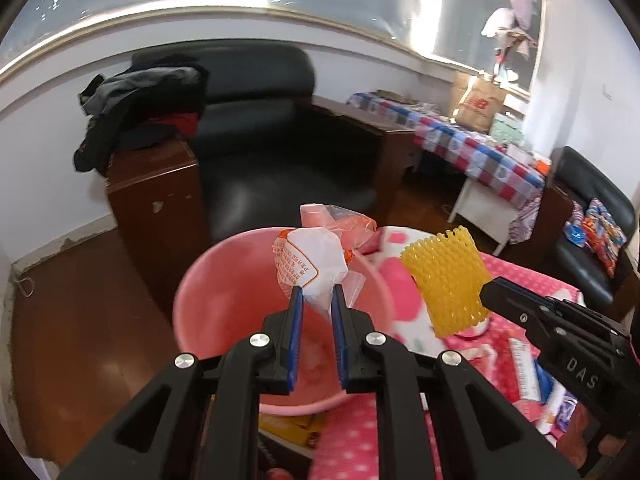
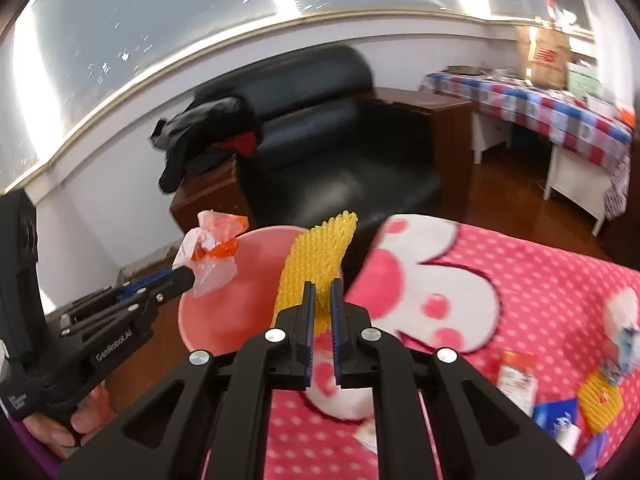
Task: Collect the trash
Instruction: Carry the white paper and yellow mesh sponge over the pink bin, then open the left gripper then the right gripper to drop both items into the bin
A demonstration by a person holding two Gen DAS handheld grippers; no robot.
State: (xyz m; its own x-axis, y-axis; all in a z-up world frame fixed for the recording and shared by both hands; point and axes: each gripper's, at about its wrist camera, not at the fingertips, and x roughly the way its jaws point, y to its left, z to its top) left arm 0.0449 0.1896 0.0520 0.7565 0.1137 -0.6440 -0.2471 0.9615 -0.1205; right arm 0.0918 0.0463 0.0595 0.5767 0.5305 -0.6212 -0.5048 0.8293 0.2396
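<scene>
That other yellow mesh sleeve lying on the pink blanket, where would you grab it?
Pinch the yellow mesh sleeve across its flattened foam wall, coming down from above: it lies flat on the pink blanket, and its soft netting squashes easily. Wrappers crowd its sides.

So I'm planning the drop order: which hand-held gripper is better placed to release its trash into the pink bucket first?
Left. The left hand-held gripper holds the plastic wrapper right over the pink bucket, while the right hand-held gripper holds the yellow foam net nearer the rim.
</scene>
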